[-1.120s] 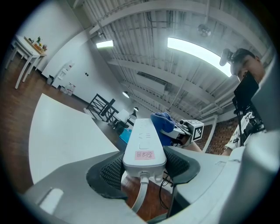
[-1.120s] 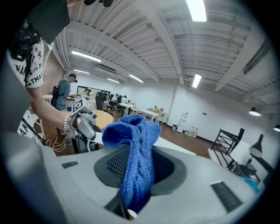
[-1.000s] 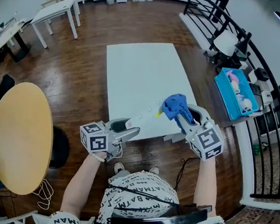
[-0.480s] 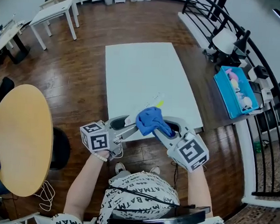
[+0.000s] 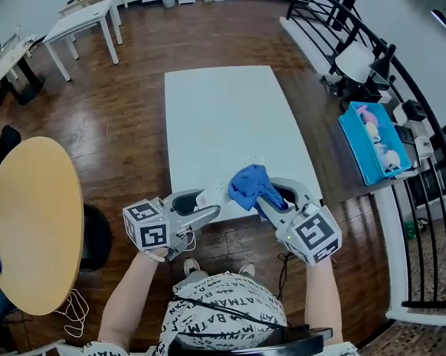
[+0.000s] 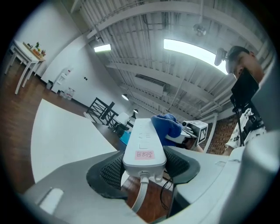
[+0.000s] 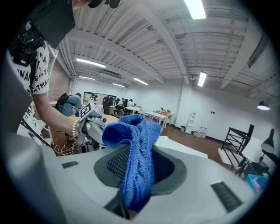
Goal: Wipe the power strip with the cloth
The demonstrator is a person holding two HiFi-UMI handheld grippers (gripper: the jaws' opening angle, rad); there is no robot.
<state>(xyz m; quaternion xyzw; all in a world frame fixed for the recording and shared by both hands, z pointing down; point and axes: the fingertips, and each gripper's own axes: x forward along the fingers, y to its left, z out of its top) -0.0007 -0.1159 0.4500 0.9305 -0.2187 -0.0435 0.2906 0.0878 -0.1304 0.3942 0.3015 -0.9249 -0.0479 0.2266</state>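
A white power strip (image 6: 143, 144) with a pink label sticks out level from my left gripper (image 6: 143, 162), whose pads are shut on its cord end. Its white cord hangs down below the jaws. In the head view my left gripper (image 5: 203, 209) holds the strip over the near edge of the white table (image 5: 220, 112). A blue cloth (image 5: 249, 185) is bunched in my right gripper (image 5: 271, 199), which is shut on it. The cloth (image 6: 167, 126) lies against the far part of the strip. From the right gripper view, the cloth (image 7: 136, 159) hangs between the pads and hides most of the strip.
A round wooden table (image 5: 31, 220) stands at the left. At the right are a blue bin (image 5: 372, 143) and a black railing (image 5: 428, 212). Small white tables (image 5: 86, 17) stand at the far left. Dark wood floor surrounds the white table.
My right gripper has carried the cloth along the strip towards the left gripper, then a little back. The left gripper has kept its hold and barely moved.
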